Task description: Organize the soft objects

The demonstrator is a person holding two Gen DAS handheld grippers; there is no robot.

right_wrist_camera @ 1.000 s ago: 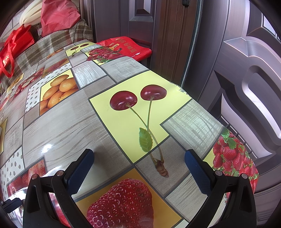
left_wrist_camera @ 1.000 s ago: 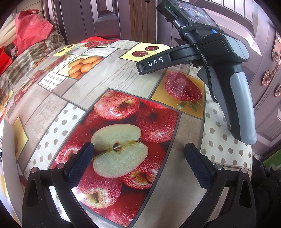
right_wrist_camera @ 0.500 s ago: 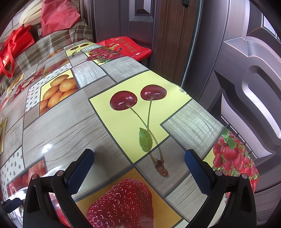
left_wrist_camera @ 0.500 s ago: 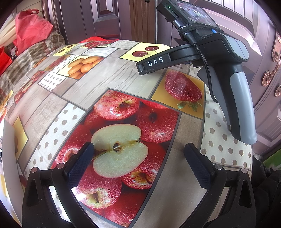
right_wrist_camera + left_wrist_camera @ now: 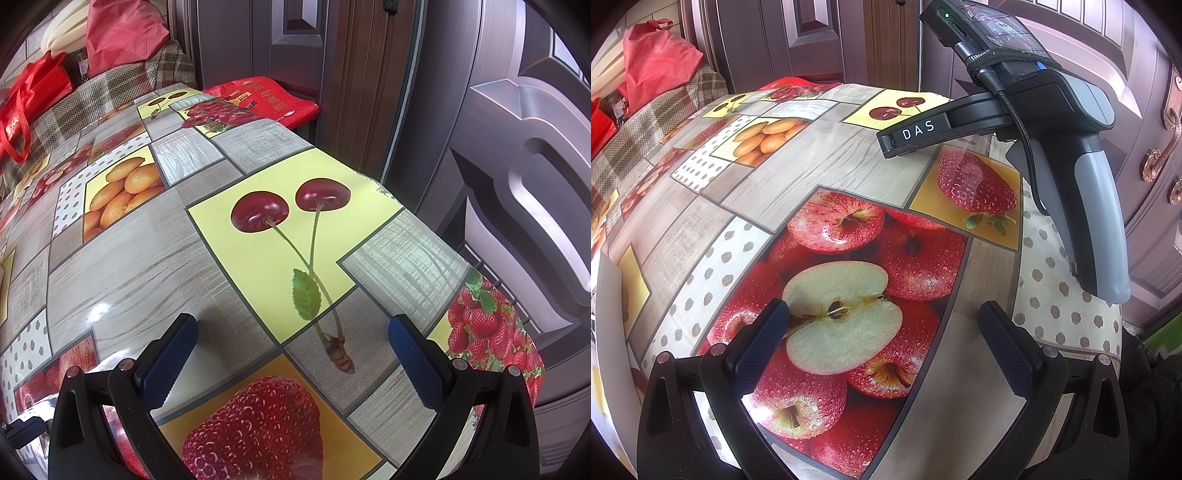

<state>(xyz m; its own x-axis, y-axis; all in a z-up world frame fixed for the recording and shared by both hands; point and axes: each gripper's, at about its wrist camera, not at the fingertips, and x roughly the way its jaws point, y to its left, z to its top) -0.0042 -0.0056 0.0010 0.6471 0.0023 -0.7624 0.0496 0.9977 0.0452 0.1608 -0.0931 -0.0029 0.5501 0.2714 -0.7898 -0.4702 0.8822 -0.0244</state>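
In the left wrist view, the left gripper [image 5: 882,325] hangs low over a table [image 5: 798,184] covered in a glossy fruit-print cloth, its two dark blue pads [image 5: 759,345] spread wide with nothing between them; under the gap lies the printed picture of a halved apple among red apples. Ahead and to the right, the right gripper [image 5: 912,138] reaches in from the side over the printed strawberry, seen side-on as a black bar marked "DAS" on a grey handle [image 5: 1097,221] with a phone-like device [image 5: 993,31] strapped on top and a cable running down; from here I cannot tell how its fingers stand. No soft object shows on the table in this view; a red bag [image 5: 657,62] sits on a checked fabric surface [image 5: 639,129] beyond the far left edge. In the right wrist view, the right gripper [image 5: 293,332] has its blue pads [image 5: 415,363] likewise wide apart and empty, over the printed cherries and strawberry near the table's [image 5: 122,236] right edge. A flat red bag [image 5: 266,99] lies just past the far edge by a dark door [image 5: 517,166], and more red bags [image 5: 33,96] rest on the checked surface at upper left.
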